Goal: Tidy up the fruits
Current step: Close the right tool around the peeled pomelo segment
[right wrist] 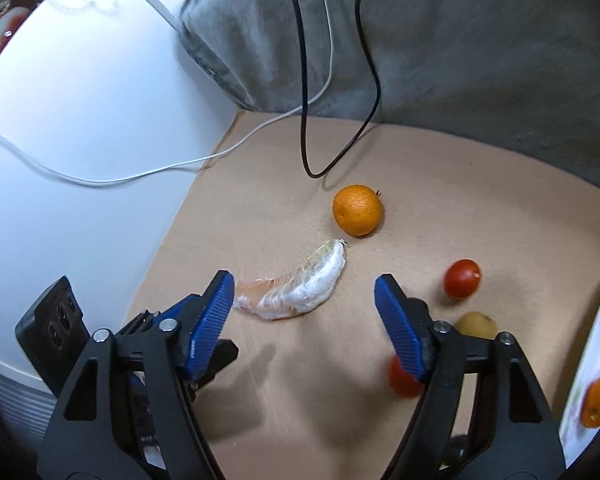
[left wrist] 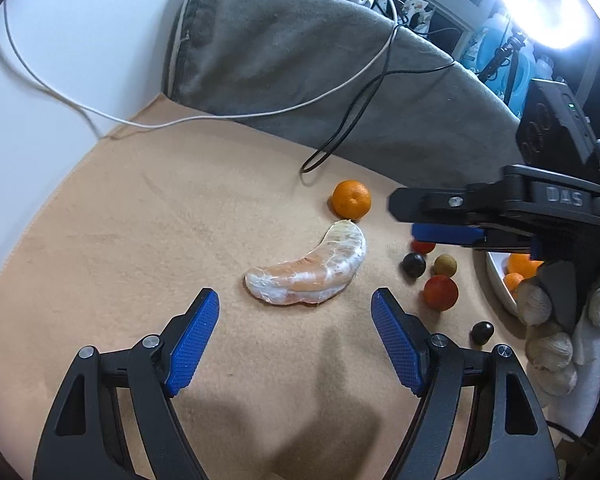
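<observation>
A peeled citrus segment [left wrist: 312, 270] lies on the tan mat, just ahead of my open, empty left gripper [left wrist: 296, 312]. A whole mandarin [left wrist: 351, 199] sits just beyond it. Small fruits lie to the right: a red one [left wrist: 441, 292], a yellow-green one [left wrist: 445, 265], two dark ones [left wrist: 414, 265] [left wrist: 482, 332]. My right gripper [right wrist: 304, 292] is open and empty above the mat, with the segment [right wrist: 296, 288] between and ahead of its jaws, the mandarin [right wrist: 357, 210] beyond. It shows side-on in the left wrist view [left wrist: 440, 220].
A white plate [left wrist: 498, 280] with oranges [left wrist: 522, 266] sits at the right edge; it also shows in the right wrist view [right wrist: 588, 360]. A grey blanket [left wrist: 300, 60] lies behind the mat, with a black cable [left wrist: 340, 140] and a white cable [left wrist: 60, 96]. A black power strip [right wrist: 52, 320] lies left.
</observation>
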